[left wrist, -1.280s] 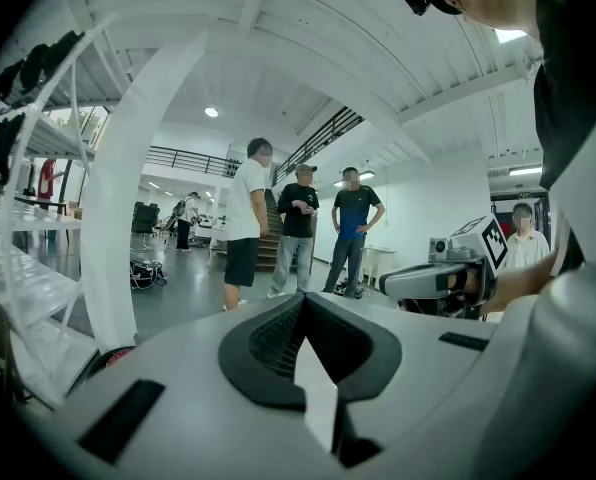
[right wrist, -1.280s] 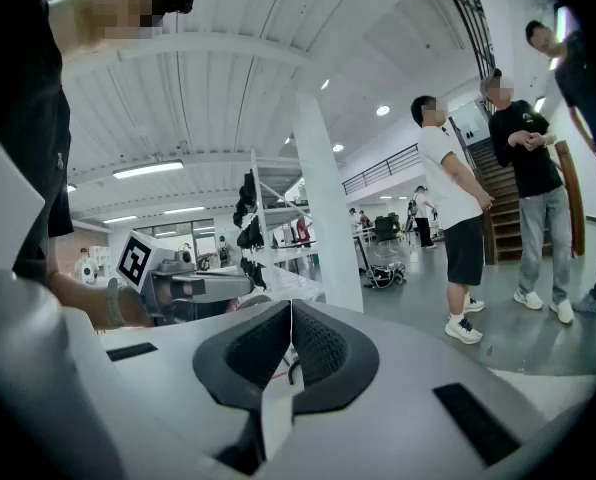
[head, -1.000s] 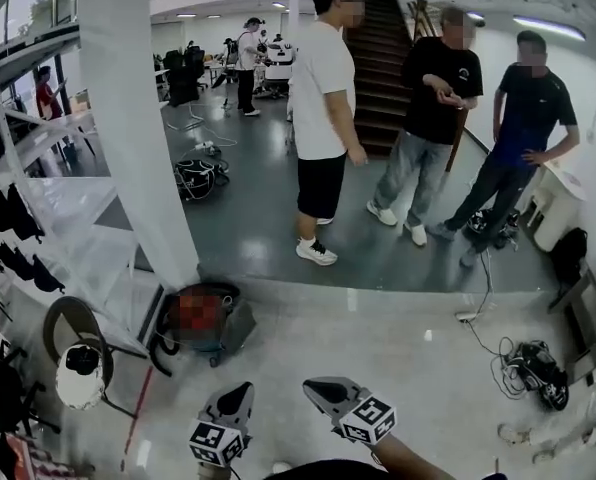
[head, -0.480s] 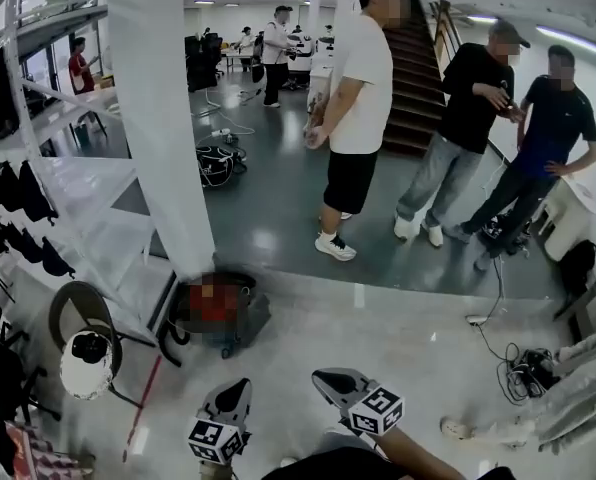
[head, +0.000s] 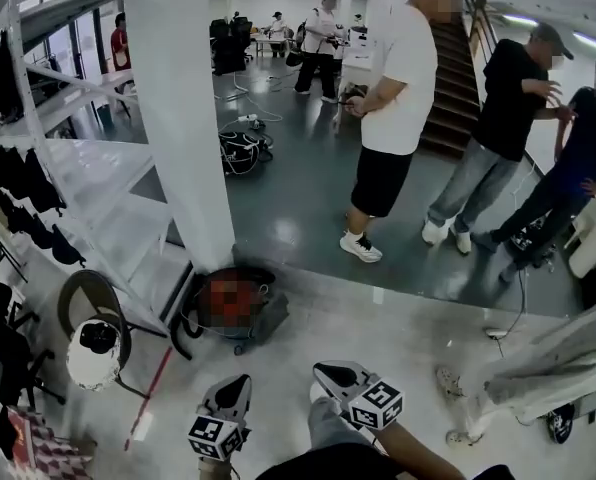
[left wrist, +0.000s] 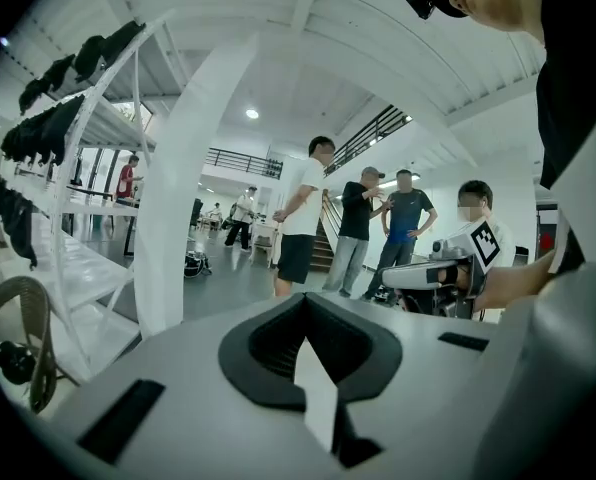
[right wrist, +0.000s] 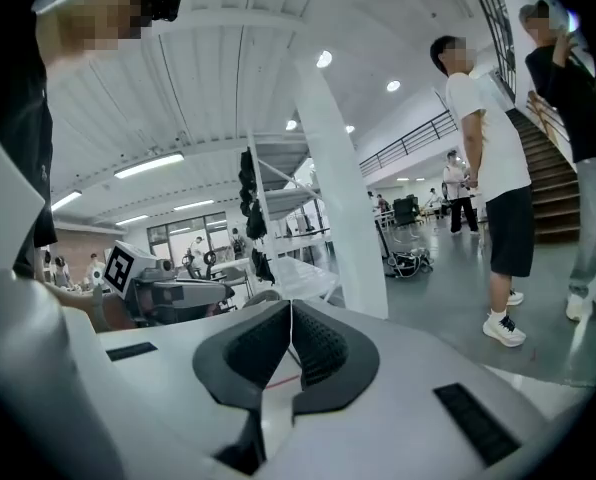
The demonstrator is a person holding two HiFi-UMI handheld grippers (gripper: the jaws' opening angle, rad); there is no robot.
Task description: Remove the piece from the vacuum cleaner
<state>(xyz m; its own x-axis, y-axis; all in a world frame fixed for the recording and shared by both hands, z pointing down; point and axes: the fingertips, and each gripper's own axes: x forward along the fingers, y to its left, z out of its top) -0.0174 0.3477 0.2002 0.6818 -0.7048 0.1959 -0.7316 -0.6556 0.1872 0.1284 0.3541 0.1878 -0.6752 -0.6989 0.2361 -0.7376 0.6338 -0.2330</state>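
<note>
The vacuum cleaner [head: 233, 303], a squat dark canister with a red top, stands on the floor at the foot of a white pillar [head: 183, 118], its black hose curling round its left side. Which piece comes off it I cannot tell from here. Low in the head view my left gripper [head: 240, 381] and right gripper [head: 324, 370] point toward it, both well short of it and touching nothing. In the left gripper view the left gripper [left wrist: 303, 308] has its jaws pressed together and empty. The right gripper [right wrist: 290, 328] is likewise shut on nothing.
A white rack [head: 38, 168] hung with dark items fills the left side. A chair [head: 93, 313] stands left of the vacuum, and a red-handled stick [head: 150, 393] lies on the floor. Three people [head: 398, 118] stand beyond. Someone's grey trouser leg [head: 543, 363] and cables lie at right.
The view has swung so the vacuum cleaner, pillar and people sit further right and lower. Both grippers stay shut at the bottom of the view. A grey trouser leg has come in at right.
</note>
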